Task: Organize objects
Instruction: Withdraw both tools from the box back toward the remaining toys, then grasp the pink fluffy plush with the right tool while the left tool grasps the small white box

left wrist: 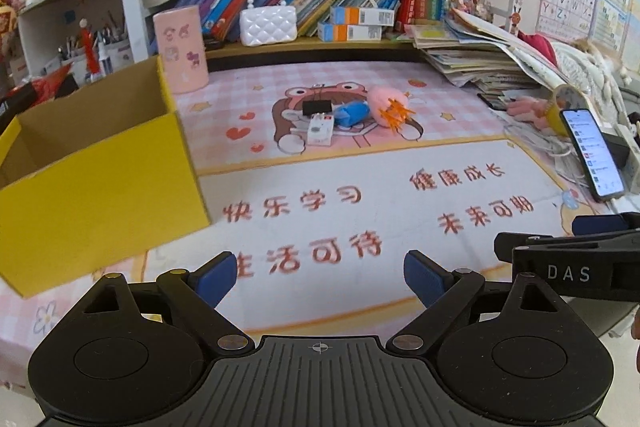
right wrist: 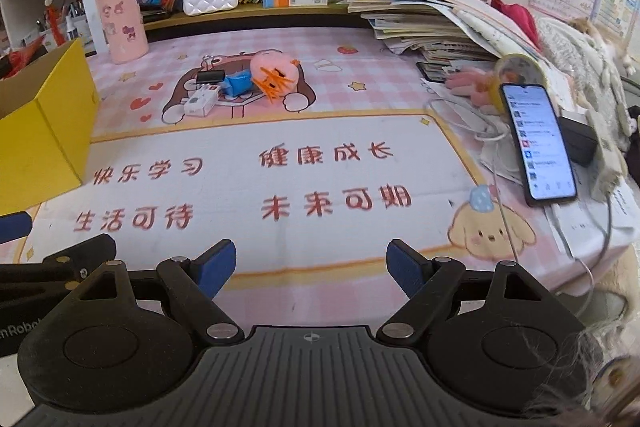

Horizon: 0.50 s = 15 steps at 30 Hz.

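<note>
A small heap lies mid-table on the pink cartoon mat: a pink plush toy with orange spikes (left wrist: 389, 105) (right wrist: 276, 71), a blue pouch (left wrist: 352, 113) (right wrist: 239, 83), a white box (left wrist: 320, 129) (right wrist: 202, 102) and a black clip (left wrist: 317, 106) (right wrist: 210, 76). An open yellow cardboard box (left wrist: 92, 179) (right wrist: 38, 131) stands at the left. My left gripper (left wrist: 320, 279) is open and empty near the front edge. My right gripper (right wrist: 310, 269) is open and empty beside it, and shows in the left wrist view (left wrist: 568, 259).
A pink cylinder cup (left wrist: 182, 51) (right wrist: 122, 27) stands at the back left. A lit phone (left wrist: 594, 153) (right wrist: 538, 143) leans at the right by cables and stacked papers (left wrist: 480, 63). A bookshelf with a white purse (left wrist: 268, 25) runs behind.
</note>
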Each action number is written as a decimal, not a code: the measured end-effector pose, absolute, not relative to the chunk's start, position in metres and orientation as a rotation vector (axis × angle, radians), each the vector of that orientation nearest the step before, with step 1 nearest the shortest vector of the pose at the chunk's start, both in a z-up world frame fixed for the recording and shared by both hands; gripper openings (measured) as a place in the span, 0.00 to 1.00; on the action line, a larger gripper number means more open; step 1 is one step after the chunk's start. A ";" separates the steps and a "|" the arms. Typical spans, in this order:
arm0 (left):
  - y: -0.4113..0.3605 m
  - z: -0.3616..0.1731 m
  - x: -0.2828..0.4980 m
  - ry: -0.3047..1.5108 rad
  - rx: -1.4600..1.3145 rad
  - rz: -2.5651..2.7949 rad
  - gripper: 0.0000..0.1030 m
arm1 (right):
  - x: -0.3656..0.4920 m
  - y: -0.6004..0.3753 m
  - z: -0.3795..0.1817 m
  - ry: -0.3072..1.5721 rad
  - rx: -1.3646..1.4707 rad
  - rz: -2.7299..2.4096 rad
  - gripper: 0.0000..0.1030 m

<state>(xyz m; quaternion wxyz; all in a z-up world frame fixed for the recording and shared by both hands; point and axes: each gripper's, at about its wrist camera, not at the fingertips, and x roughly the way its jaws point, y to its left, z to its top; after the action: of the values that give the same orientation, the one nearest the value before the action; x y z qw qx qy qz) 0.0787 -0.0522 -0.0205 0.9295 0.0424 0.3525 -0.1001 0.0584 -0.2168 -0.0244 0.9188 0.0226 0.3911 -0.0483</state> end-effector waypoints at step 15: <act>-0.093 -0.022 0.149 0.722 0.044 -0.127 0.90 | 0.145 -0.262 -0.024 0.770 0.062 0.013 0.78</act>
<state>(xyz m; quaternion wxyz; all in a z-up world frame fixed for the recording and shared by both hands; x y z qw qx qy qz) 0.1491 -0.0932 -0.0223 0.9333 0.0213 0.3529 -0.0621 0.1449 -0.2617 -0.0242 0.9263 0.0303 0.3755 0.0065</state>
